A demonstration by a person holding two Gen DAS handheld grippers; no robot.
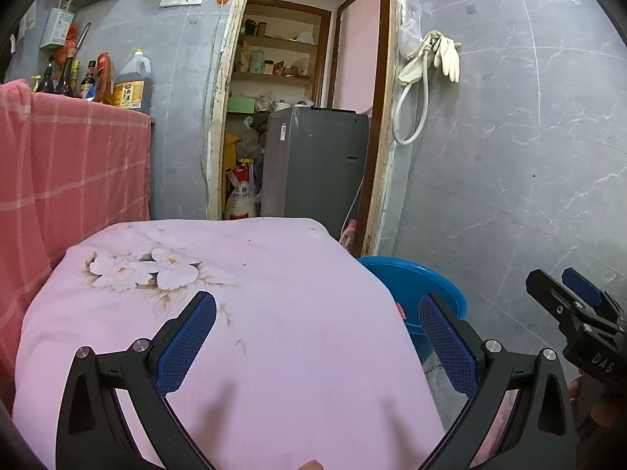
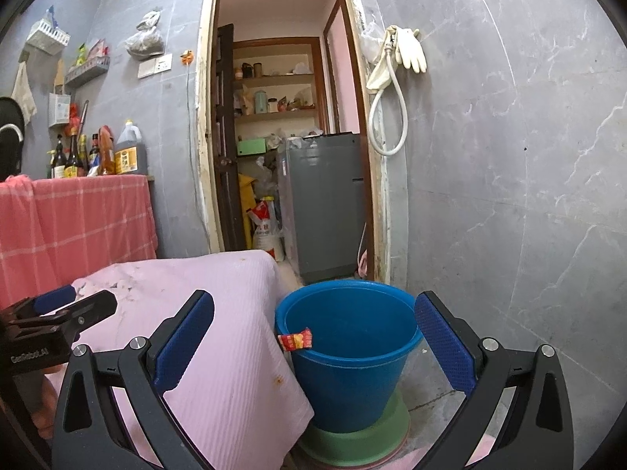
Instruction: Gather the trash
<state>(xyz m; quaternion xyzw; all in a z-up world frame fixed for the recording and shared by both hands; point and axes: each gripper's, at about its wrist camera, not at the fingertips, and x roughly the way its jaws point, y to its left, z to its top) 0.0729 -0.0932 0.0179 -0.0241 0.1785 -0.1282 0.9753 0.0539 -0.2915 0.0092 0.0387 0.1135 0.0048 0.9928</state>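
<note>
A blue bucket [image 2: 348, 356] stands on the floor right of a table covered with a pink floral cloth [image 1: 254, 313]. A red and yellow wrapper [image 2: 296, 340] hangs on the bucket's near left rim. My right gripper [image 2: 313, 337] is open and empty, just before and above the bucket. My left gripper [image 1: 317, 337] is open and empty above the pink cloth. The bucket [image 1: 411, 286] shows partly behind the table edge in the left wrist view. The right gripper [image 1: 564, 293] appears at the right edge there; the left gripper [image 2: 74, 305] appears at the left in the right wrist view.
The bucket sits on a green base [image 2: 352, 446]. A red checked cloth [image 1: 74, 168] covers a counter with bottles [image 1: 129, 86] at the left. A doorway behind shows a grey appliance [image 2: 325, 203] and shelves. Gloves and a hose [image 2: 395, 62] hang on the grey tiled wall.
</note>
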